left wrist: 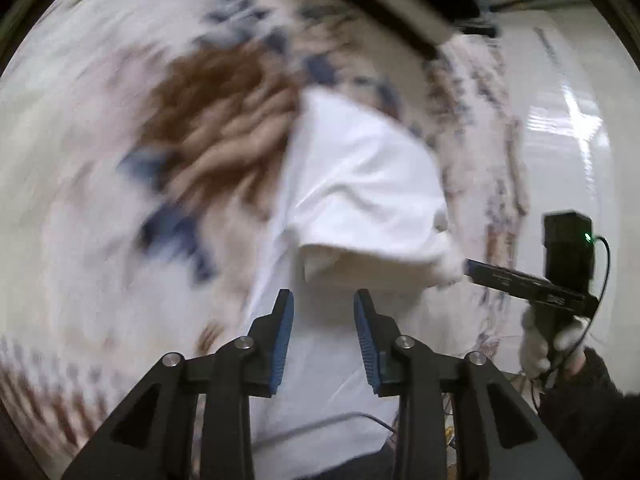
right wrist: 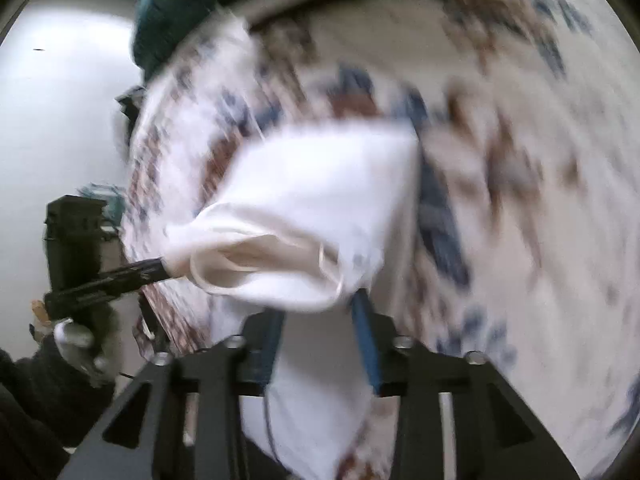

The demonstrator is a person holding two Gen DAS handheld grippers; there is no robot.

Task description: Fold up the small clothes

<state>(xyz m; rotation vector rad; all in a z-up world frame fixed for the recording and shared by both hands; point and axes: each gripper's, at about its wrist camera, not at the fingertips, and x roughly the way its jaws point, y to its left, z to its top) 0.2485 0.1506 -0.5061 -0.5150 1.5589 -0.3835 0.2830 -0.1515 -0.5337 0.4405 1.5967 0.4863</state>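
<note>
Left wrist view: the left tongs (left wrist: 324, 296) stand with their jaws apart and the blue pads bare, nothing pinched between them. The white garment (left wrist: 360, 184) lies just beyond their tips, with a folded edge turned toward them. It rests on a patterned cloth (left wrist: 100, 120), blue and brown on white, heavily blurred. At the garment's right corner the right tongs (left wrist: 470, 267) touch its edge, held by a gloved hand (left wrist: 548, 340). Right of the garment the patterned cloth ends and a pale glossy surface (left wrist: 568, 140) gives open room. Beyond the garment runs a dark band (left wrist: 400, 16).

Right wrist view: the right tongs (right wrist: 319, 306) also have their jaws apart. The garment (right wrist: 320, 192) droops over the tips and hides them, so a grip cannot be confirmed. The left tongs (right wrist: 160, 266) meet the garment's left corner, in a gloved hand (right wrist: 80, 340). The patterned cloth (right wrist: 540, 160) spreads right of the garment, and a teal thing (right wrist: 172, 8) sits beyond it to the left.
</note>
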